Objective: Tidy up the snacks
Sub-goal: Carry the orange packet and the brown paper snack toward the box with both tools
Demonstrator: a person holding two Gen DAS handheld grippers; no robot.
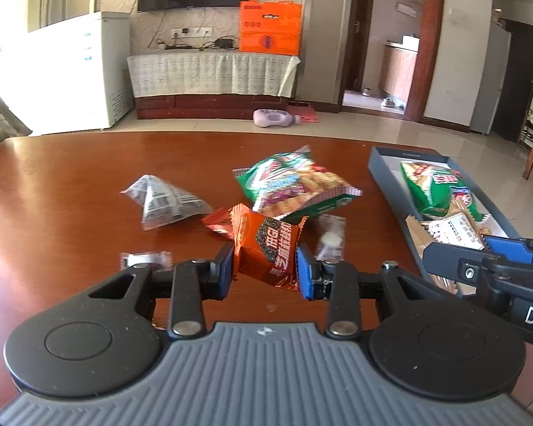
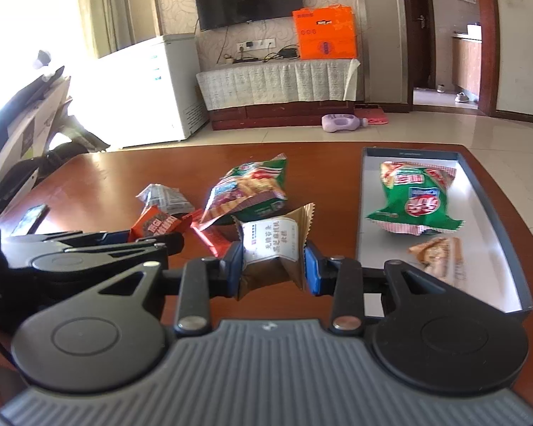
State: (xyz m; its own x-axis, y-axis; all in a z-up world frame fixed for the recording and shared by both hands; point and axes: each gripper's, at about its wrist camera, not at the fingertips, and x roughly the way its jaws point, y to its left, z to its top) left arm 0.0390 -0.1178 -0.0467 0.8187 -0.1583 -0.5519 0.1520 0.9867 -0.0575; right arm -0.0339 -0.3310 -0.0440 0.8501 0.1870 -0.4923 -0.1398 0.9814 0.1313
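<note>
My left gripper [image 1: 264, 266] is shut on an orange snack packet [image 1: 266, 248] just above the brown table [image 1: 71, 177]; the packet also shows in the right wrist view [image 2: 156, 225]. My right gripper [image 2: 272, 266] is shut on a brown packet with a white label [image 2: 272, 248], held left of the grey tray [image 2: 497, 213]. The tray holds a green snack bag [image 2: 415, 202] and a small tan packet [image 2: 439, 255]. A second green bag [image 1: 295, 184], a clear silver packet [image 1: 163, 198] and a red wrapper [image 1: 216, 222] lie loose on the table.
A small clear candy [image 1: 144, 259] and a white candy in clear wrap [image 1: 332, 238] lie near my left gripper. A dark phone [image 2: 30, 218] lies at the table's left edge. Beyond the table are a TV cabinet [image 1: 213, 78] and a white freezer [image 1: 78, 71].
</note>
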